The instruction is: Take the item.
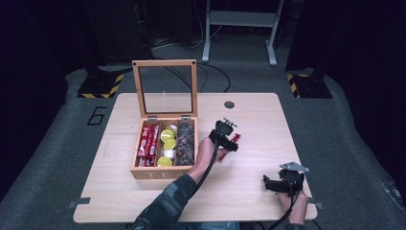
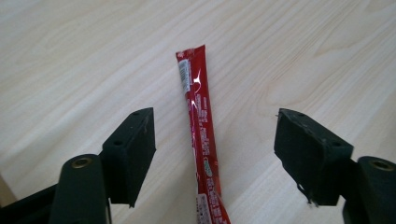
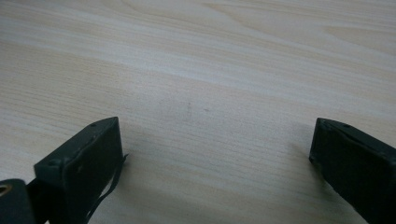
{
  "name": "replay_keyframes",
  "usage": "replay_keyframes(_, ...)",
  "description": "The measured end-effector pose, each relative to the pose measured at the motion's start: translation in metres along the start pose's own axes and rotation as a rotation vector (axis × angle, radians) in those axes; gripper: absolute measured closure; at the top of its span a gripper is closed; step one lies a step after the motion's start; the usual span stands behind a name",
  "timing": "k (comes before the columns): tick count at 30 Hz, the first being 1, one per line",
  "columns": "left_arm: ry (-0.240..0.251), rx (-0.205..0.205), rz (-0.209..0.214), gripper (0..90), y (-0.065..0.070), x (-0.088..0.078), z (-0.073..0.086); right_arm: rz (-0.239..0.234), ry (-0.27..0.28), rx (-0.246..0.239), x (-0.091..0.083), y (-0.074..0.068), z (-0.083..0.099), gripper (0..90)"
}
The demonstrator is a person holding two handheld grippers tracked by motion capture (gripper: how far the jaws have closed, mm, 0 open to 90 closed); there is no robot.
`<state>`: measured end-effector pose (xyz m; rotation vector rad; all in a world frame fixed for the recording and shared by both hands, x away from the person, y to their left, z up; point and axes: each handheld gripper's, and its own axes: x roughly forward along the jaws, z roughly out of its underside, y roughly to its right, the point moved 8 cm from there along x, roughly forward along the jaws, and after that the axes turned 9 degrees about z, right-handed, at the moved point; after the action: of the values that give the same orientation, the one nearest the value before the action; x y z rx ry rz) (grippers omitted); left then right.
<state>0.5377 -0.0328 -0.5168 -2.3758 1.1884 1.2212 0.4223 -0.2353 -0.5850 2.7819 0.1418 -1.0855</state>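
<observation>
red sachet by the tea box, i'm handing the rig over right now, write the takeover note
Left gripper: open, jaws either side of the red stick sachet, not touching it; the sachet lies flat on the table, right of the wooden tea box.
Right gripper: open, holding nothing, over bare table near the front right corner.
Tea box: lid up; red sachets in its left compartment, yellow capsules in the middle, dark packets on the right.
Done: box open, left gripper lined up on the sachet.
Left: probably close on the sachet, lift it and lay it with the other red ones.
</observation>
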Motion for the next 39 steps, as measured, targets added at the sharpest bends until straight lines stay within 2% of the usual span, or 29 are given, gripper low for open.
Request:
replay_keyframes(1, 0.000, 0.000, 0.000, 27.1, 0.000, 0.000, 0.000, 0.000, 0.000, 0.000, 0.000, 0.000, 0.000, 2.0)
replay_keyframes(5, 0.030, 0.009, 0.015, 22.0, -0.002, -0.022, -0.003, 0.000, 0.000, 0.001, 0.000, 0.000, 0.000, 2.0)
replay_keyframes(7, 0.036, 0.009, 0.015, 20.4, -0.003, -0.025, -0.003, 0.000, 0.000, 0.000, 0.000, 0.000, 0.000, 1.9)
replay_keyframes(8, 0.044, 0.011, 0.013, 19.8, -0.005, -0.034, -0.003, 0.000, 0.000, 0.000, 0.000, 0.000, 0.000, 1.9)
replay_keyframes(9, 0.044, 0.011, 0.013, 19.3, -0.005, -0.034, -0.003, 0.000, 0.000, 0.000, 0.000, 0.000, 0.000, 1.9)
replay_keyframes(10, 0.058, 0.017, 0.011, 18.8, -0.007, -0.044, -0.002, 0.001, -0.001, 0.000, 0.000, 0.000, 0.000, 1.9)
replay_keyframes(13, 0.067, 0.021, 0.012, 17.9, -0.009, -0.053, -0.001, 0.002, -0.002, 0.002, 0.000, 0.000, 0.000, 1.9)
replay_keyframes(19, 0.116, 0.040, -0.006, 16.9, -0.015, -0.084, 0.005, 0.004, -0.005, 0.003, 0.000, 0.000, 0.000, 1.7)
replay_keyframes(20, 0.116, 0.040, -0.006, 16.6, -0.015, -0.084, 0.005, 0.004, -0.005, 0.003, 0.000, 0.000, 0.000, 1.7)
replay_keyframes(22, 0.141, 0.037, -0.021, 16.2, -0.020, -0.097, 0.009, 0.003, -0.005, 0.002, 0.000, 0.000, 0.000, 1.7)
replay_keyframes(24, 0.147, 0.038, -0.022, 16.1, -0.022, -0.101, 0.010, 0.003, -0.002, 0.003, 0.000, 0.000, 0.000, 1.7)
replay_keyframes(26, 0.163, 0.032, -0.033, 15.9, -0.028, -0.112, 0.015, 0.003, -0.002, 0.003, 0.000, 0.000, 0.000, 1.7)
replay_keyframes(31, 0.156, 0.036, -0.049, 15.8, -0.040, -0.129, 0.027, 0.004, -0.004, 0.003, 0.000, 0.000, 0.000, 1.7)
replay_keyframes(37, 0.182, 0.022, -0.071, 15.4, -0.051, -0.144, 0.037, 0.003, -0.004, 0.003, 0.000, 0.000, 0.000, 1.7)
replay_keyframes(39, 0.188, 0.023, -0.086, 15.3, -0.057, -0.154, 0.044, 0.004, -0.004, 0.004, 0.000, 0.000, 0.000, 1.7)
